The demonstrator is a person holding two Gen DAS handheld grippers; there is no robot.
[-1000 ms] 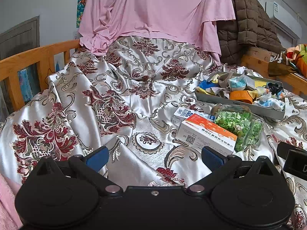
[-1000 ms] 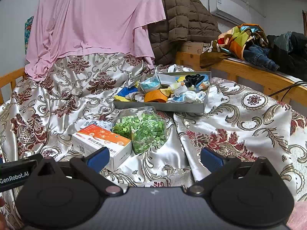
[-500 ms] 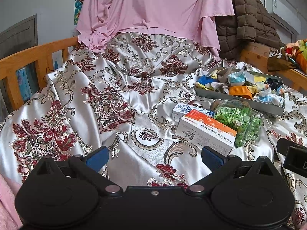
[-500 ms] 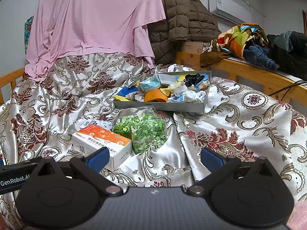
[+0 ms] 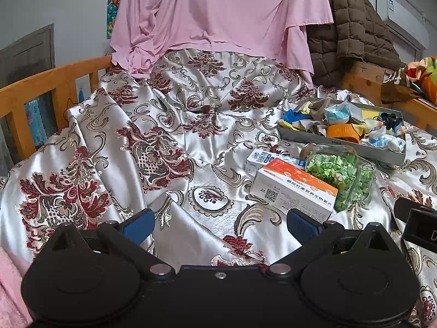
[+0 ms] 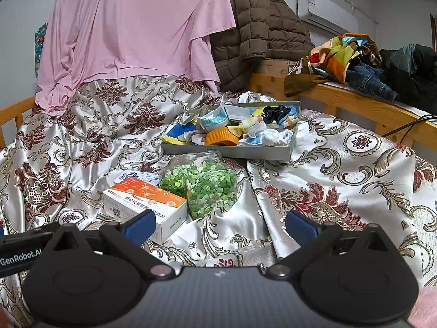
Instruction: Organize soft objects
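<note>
A grey tray (image 6: 232, 151) of mixed soft items, with socks, cloths, a face mask and an orange lid (image 6: 220, 136), lies on the patterned satin bedspread; it also shows in the left wrist view (image 5: 341, 145). In front of it lies a clear bag of green pieces (image 6: 202, 186) (image 5: 338, 169). Beside the bag are an orange-and-white box (image 6: 144, 202) (image 5: 293, 192) and a smaller blue-and-white box (image 5: 262, 158). My left gripper (image 5: 220, 225) is open and empty over the bedspread. My right gripper (image 6: 220, 225) is open and empty, near the orange box.
A pink sheet (image 6: 123, 35) and a brown quilted jacket (image 6: 262, 32) hang at the back. Wooden bed rails run on the left (image 5: 41, 82) and right (image 6: 355, 104). Piled clothes (image 6: 368, 63) sit on the right rail. The right gripper's body shows in the left wrist view (image 5: 418, 224).
The left wrist view has shifted slightly, so the boxes and tray sit a little lower and closer in it. The right gripper has barely moved. Both stay open.
</note>
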